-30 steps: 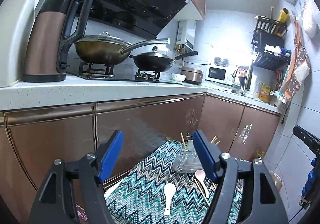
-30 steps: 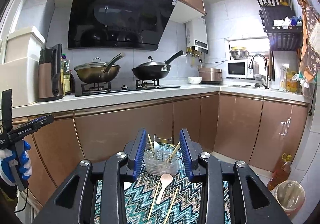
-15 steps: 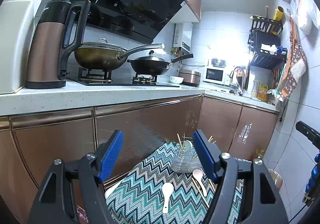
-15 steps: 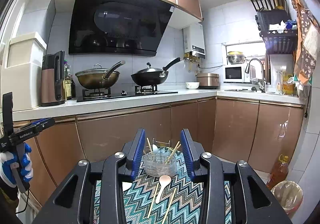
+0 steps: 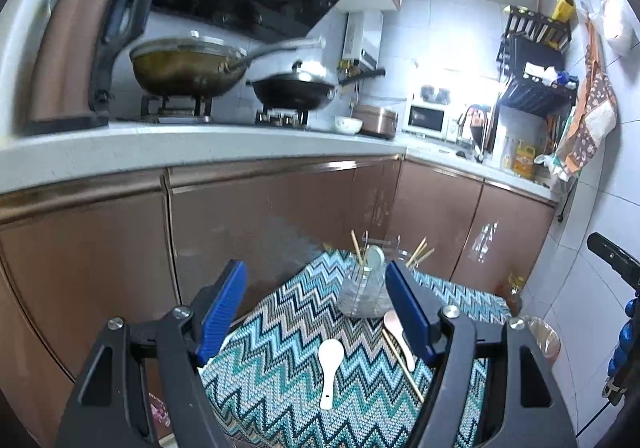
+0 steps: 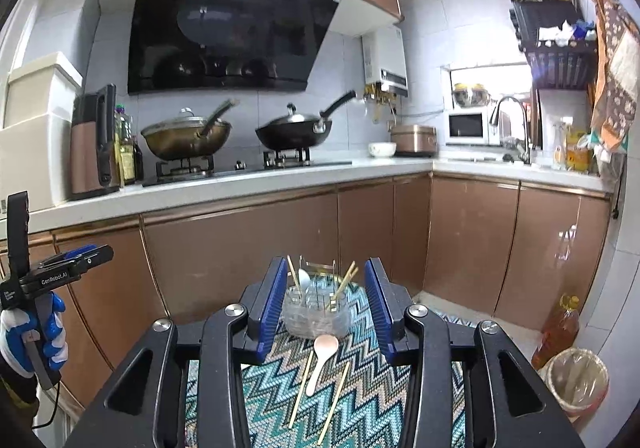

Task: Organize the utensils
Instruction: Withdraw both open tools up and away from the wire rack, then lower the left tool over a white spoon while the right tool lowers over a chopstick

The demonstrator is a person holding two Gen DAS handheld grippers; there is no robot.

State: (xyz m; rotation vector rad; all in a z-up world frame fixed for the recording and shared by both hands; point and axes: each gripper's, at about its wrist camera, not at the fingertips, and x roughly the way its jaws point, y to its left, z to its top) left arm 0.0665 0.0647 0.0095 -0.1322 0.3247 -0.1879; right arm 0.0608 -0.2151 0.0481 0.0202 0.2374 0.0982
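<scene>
A clear utensil holder stands at the far end of a zigzag cloth; it holds chopsticks and a spoon. It also shows in the left wrist view. On the cloth lie a white spoon, a pinkish spoon and two loose chopsticks. My left gripper is open and empty, above the cloth. My right gripper is open and empty, its jaws framing the holder from a distance.
Brown cabinets run behind the cloth under a white counter with two pans, a kettle and a microwave. A bin and an oil bottle stand at the right.
Both views have drifted slightly; the left camera has shifted a little so the holder and spoons sit slightly differently in frame. Both grippers stay open and empty.
</scene>
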